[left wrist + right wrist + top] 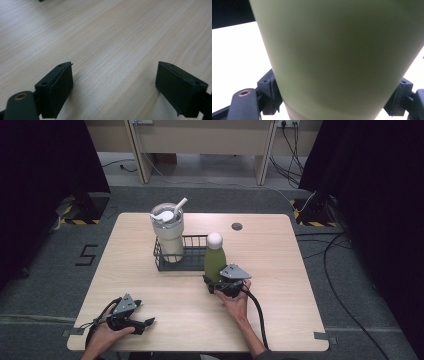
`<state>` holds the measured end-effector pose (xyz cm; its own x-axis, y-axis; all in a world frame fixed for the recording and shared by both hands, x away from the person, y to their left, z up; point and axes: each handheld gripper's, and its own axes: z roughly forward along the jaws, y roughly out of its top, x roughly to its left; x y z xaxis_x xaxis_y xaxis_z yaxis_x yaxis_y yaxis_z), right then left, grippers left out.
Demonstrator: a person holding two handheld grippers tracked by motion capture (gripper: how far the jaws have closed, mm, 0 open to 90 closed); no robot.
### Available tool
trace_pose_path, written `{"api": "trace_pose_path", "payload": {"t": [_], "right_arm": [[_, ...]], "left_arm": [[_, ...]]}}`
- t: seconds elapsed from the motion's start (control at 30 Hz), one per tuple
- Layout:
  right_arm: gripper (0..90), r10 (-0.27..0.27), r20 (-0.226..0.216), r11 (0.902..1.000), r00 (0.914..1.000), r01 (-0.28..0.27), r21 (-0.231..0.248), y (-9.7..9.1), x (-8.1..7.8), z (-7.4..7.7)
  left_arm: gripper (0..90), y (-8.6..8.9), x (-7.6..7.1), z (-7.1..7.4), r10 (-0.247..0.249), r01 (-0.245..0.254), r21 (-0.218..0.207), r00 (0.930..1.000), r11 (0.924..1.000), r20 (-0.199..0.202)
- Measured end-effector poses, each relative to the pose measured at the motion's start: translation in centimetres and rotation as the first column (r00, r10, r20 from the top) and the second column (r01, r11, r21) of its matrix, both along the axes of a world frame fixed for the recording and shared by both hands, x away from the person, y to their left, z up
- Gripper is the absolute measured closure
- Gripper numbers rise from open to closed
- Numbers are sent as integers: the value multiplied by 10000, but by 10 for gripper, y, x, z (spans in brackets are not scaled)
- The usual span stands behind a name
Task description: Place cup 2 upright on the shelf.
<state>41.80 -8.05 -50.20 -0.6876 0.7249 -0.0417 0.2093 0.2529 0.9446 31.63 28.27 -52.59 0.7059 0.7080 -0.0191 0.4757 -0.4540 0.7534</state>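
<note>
A green bottle (215, 261) with a white round cap stands upright at the table's middle, just in front of the wire basket (195, 259). My right gripper (216, 281) is shut on the bottle's lower body; in the right gripper view the green bottle (337, 57) sits between both jaws, touching each. A cream tumbler (168, 231) with a lid and straw stands in the left part of the basket. My left gripper (145, 324) rests low near the front left edge, open, with bare wood between its fingers (58, 87).
The light wooden table (280, 270) has free room at the right and far left. A small round dark grommet (237, 226) sits near the back edge. Cables lie on the grey floor to the right.
</note>
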Motion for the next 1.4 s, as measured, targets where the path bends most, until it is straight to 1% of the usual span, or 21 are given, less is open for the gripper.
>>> {"api": "trace_pose_path", "payload": {"t": [0.03,0.07,0.1,0.27,0.3,0.47,0.5,0.53,0.57,0.6,0.63,0.67,0.97,1.07,1.1,1.2,1.23,1.27,1.3,1.37,1.4], "right_arm": [[209,5,-107,9999,9999,-4,156,0,-1,1],[209,18,-73,9996,10000,-16,269,-1,-1,4],[209,8,-41,9998,10000,-7,205,-1,-1,6],[209,-18,79,9998,10000,16,192,-4,-1,12],[209,-15,8,9997,10000,15,251,-4,-1,15],[209,-68,-11,9996,10000,68,279,-6,-1,21],[210,7,-85,9993,10000,-4,365,-7,0,23],[210,7,-85,9993,10000,-4,365,-7,0,23],[210,5,-148,9987,9999,2,510,-7,0,26],[210,-16,-153,9985,9999,25,541,-7,0,27],[210,-10,-93,9991,10000,14,426,-8,0,29],[210,-5,-84,9988,10000,9,484,-7,0,31],[210,19,-114,9995,9999,-16,309,-6,3,45],[210,-11,-132,9995,9999,15,330,-6,4,47],[210,23,-178,9991,9998,-16,414,-6,5,50],[210,12,-137,9992,9999,-7,401,-6,6,53],[210,11,-162,9993,9999,-5,373,-5,6,58],[210,11,-162,9993,9999,-5,373,-5,6,58],[210,55,-73,9996,10000,-53,277,-6,7,60],[210,126,-126,9997,9998,-123,231,-4,9,65],[210,126,-126,9997,9998,-123,231,-4,9,65]], "left_arm": [[139,0,0,0,0,0,1,10000,10000,-1],[139,0,0,0,1,-1,1,10000,10000,1],[139,0,0,0,0,0,3,10000,10000,0],[139,0,0,0,0,0,1,10000,10000,-1],[139,0,0,0,1,-1,0,10000,10000,0],[140,0,0,0,0,0,4,10000,10000,-1],[139,0,0,0,1,-1,0,10000,10000,-1],[139,0,0,0,-1,1,2,10000,10000,0],[140,0,0,0,0,0,2,10000,10000,0],[139,0,0,0,1,-1,1,10000,10000,-1],[139,0,0,0,1,-1,0,10000,10000,0],[139,0,0,0,0,0,3,10000,10000,-1],[140,0,0,0,1,-1,-1,10000,10000,0],[140,0,0,0,-2,2,1,10000,10000,0],[140,0,0,0,1,-1,-2,10000,10000,0],[140,0,0,0,0,0,0,10000,10000,0],[140,0,0,0,0,0,-1,10000,10000,0],[140,0,0,0,0,0,-1,10000,10000,0],[140,0,0,0,-1,1,1,10000,10000,0],[140,0,0,0,-2,2,3,10000,10000,-1],[140,0,0,0,0,0,1,10000,10000,-1]]}}
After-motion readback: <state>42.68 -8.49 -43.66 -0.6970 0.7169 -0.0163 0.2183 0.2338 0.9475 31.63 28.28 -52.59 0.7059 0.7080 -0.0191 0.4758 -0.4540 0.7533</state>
